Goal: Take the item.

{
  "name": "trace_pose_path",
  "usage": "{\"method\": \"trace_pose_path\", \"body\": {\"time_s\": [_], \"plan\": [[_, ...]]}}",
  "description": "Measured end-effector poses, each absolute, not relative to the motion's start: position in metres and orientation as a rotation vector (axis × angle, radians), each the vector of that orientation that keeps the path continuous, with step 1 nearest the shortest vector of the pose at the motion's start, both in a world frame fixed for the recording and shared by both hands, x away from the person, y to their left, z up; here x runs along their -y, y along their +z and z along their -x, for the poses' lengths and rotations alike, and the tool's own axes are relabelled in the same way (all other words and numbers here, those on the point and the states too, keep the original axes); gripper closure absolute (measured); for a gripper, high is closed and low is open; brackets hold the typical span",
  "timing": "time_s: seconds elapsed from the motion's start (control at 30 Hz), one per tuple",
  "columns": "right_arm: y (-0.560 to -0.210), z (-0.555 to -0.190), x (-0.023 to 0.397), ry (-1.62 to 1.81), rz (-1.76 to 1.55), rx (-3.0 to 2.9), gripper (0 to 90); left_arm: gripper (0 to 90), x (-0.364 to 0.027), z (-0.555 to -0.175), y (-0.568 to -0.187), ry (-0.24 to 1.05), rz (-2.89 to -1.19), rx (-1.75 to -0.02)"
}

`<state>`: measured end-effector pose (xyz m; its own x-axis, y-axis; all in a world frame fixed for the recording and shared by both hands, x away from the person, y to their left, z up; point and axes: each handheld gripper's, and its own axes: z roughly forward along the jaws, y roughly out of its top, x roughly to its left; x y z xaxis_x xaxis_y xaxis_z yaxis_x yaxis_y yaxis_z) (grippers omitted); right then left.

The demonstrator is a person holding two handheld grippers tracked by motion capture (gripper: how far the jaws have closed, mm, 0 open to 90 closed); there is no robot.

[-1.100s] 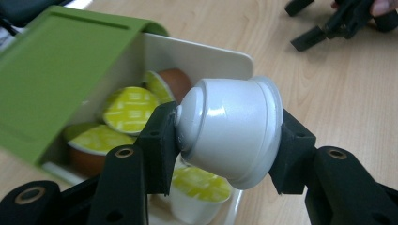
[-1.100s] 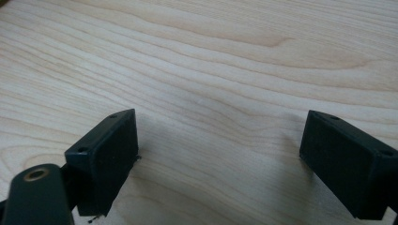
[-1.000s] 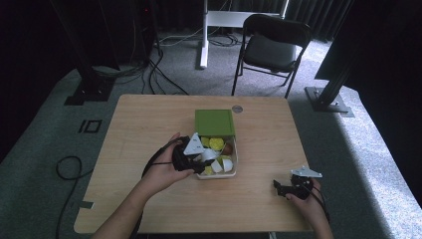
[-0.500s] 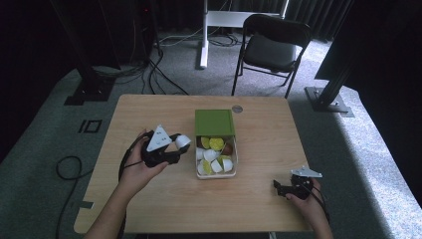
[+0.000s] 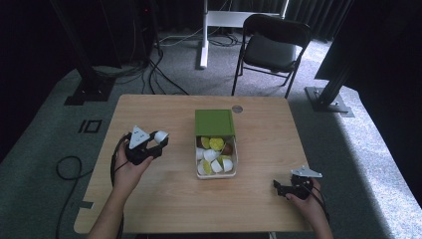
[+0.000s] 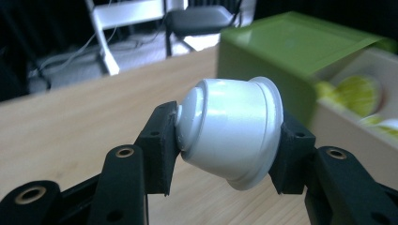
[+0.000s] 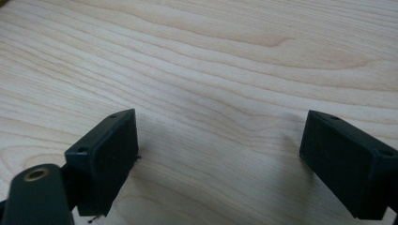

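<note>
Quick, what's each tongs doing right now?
Left tongs: closed on a white coffee capsule.
Right tongs: open, holding nothing.

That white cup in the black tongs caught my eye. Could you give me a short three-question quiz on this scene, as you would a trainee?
1. True or false: the left tongs are shut on a white cup.
2. Which is the lid colour of the box on the table? A) red B) green C) blue
3. Fill in: the right tongs hover over bare wood with their jaws ____.

Key
1. True; both jaws press the cup's sides.
2. B, green; the box holds more white, yellow and brown cups.
3. Open, with nothing between them.
</note>
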<state>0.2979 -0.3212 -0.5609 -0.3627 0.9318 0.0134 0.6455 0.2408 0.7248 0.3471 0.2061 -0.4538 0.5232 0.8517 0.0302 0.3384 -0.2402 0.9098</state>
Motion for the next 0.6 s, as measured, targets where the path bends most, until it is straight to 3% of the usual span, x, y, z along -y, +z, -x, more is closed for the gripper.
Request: {"method": "trace_pose_path", "body": {"time_s": [0.6], "plan": [[-0.561, -0.298, 0.321, 0.911, -1.444, -2.096, 11.5, 51.3, -0.235, -0.394, -0.514, 0.61, -1.796, -1.306]]}}
